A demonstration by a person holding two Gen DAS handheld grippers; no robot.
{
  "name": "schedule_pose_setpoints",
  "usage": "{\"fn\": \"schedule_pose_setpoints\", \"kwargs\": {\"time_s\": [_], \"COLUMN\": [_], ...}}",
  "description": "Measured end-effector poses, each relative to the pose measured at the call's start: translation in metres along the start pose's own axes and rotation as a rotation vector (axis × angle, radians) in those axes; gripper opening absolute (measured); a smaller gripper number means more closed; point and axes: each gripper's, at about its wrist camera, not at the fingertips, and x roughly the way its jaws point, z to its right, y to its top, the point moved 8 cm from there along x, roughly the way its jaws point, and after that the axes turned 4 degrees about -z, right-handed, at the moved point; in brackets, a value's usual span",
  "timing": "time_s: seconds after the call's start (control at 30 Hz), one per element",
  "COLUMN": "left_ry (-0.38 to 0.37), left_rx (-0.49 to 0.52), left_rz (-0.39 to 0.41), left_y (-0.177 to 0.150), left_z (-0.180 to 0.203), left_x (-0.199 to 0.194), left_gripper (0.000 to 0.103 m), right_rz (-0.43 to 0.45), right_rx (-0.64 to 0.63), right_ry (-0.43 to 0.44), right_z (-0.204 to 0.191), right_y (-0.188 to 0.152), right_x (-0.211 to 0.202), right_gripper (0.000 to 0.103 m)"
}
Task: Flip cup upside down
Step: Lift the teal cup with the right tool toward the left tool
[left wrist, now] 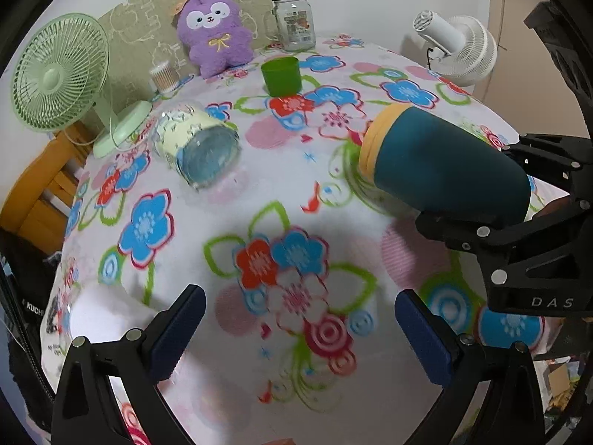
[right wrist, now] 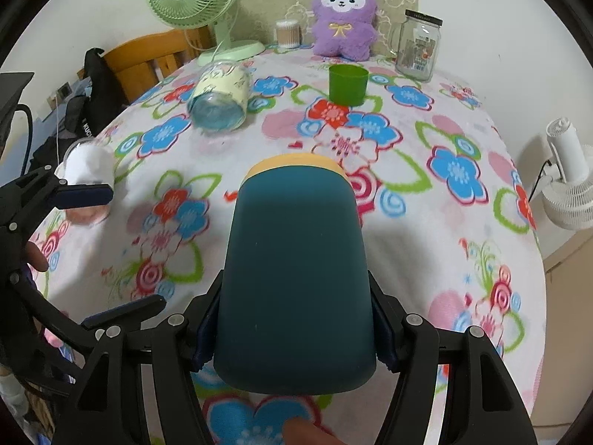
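Note:
A dark teal cup (right wrist: 296, 278) with a yellow rim band is held in my right gripper (right wrist: 294, 337), which is shut on its sides near the base. The cup is tilted with its rim pointing away, over the flowered tablecloth. In the left wrist view the same cup (left wrist: 444, 163) shows at the right, lying nearly sideways in the right gripper (left wrist: 519, 193). My left gripper (left wrist: 300, 319) is open and empty, above the cloth at the near left. It also shows in the right wrist view (right wrist: 107, 248), open.
A clear glass with a pale printed sleeve (left wrist: 196, 144) lies on its side. A green cup (left wrist: 280, 75) stands upright farther back. A purple plush (left wrist: 215, 29), a glass jar (left wrist: 294, 20), a green fan (left wrist: 61, 74), a white fan (left wrist: 459, 48) and a small white cup (right wrist: 89, 170) stand around.

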Motion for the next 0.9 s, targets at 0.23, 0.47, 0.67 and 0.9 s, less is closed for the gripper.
{"fn": "schedule_pose_setpoints", "kwargs": {"time_s": [0.23,0.47,0.67,0.9], "left_ry": [-0.002,-0.004,-0.004,-0.017], "left_rx": [-0.002,-0.007,-0.007,-0.03], "left_rz": [-0.011,-0.022,-0.028,-0.018], "left_y": [-0.022,-0.039,-0.048,-0.049], "left_z": [0.011,0.016,0.019,0.018], "left_x": [-0.003,-0.002,-0.001,-0.009], "left_gripper": [0.103,0.103,0.103,0.103], "right_rz": [-0.01,-0.005,0.003,0.037], "right_rx": [0.008,-0.001,-0.018,-0.022], "right_ry": [-0.012,-0.046,-0.051,-0.005], "right_z": [-0.007,-0.012,-0.016,-0.019], "right_y": [-0.022,-0.034,-0.037,-0.032], "right_x": [-0.001,-0.002,-0.001,-0.016], "right_gripper": [0.069,0.069,0.07,0.089]}}
